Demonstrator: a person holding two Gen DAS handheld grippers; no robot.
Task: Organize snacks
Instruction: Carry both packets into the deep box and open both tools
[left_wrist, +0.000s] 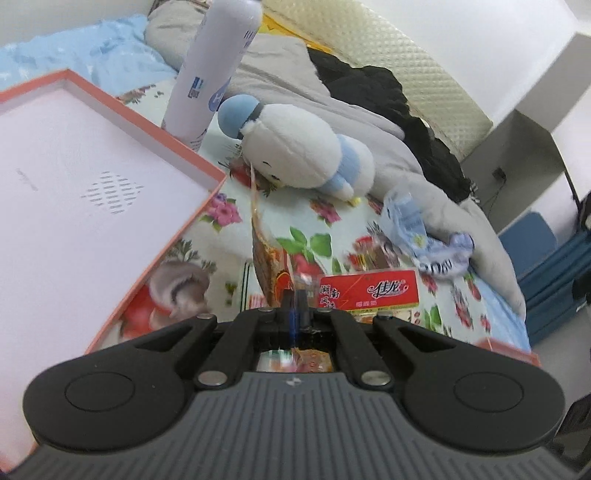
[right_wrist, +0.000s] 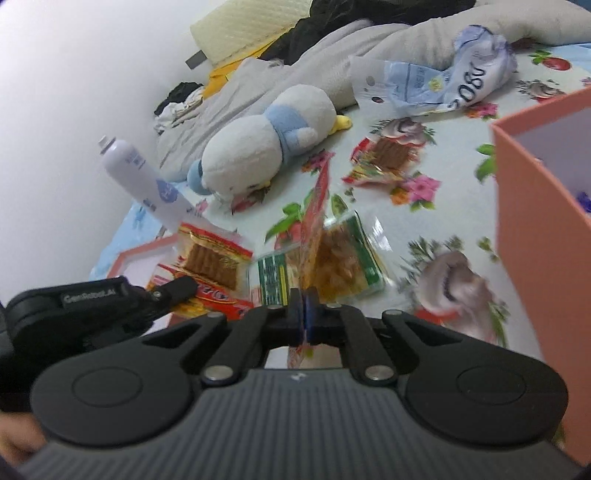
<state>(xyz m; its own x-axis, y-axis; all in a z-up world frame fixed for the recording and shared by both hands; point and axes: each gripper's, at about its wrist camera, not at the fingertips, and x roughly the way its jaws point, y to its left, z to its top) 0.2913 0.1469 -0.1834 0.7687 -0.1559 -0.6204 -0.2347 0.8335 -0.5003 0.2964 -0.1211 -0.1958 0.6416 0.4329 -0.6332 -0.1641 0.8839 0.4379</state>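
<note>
- Your left gripper (left_wrist: 294, 295) was clamped on a brown snack packet (left_wrist: 267, 258), held edge-on above the floral sheet (left_wrist: 325, 229), beside the pink box lid (left_wrist: 155, 254)
- Your right gripper (right_wrist: 305, 295) pinched a red-orange snack packet (right_wrist: 314, 221) over the green packets (right_wrist: 354, 254)

Home bedroom: floral bedsheet (left_wrist: 325, 236), plush toy (left_wrist: 295, 155), pillow (left_wrist: 406, 74).

We hold the left gripper (left_wrist: 294, 301) angled downward with its jaws pressed together on a thin snack packet (left_wrist: 267, 258). We hold the right gripper (right_wrist: 304, 306) at a similar downward pitch, its jaws clamped on a second snack packet (right_wrist: 314, 221) standing edge-on.
</note>
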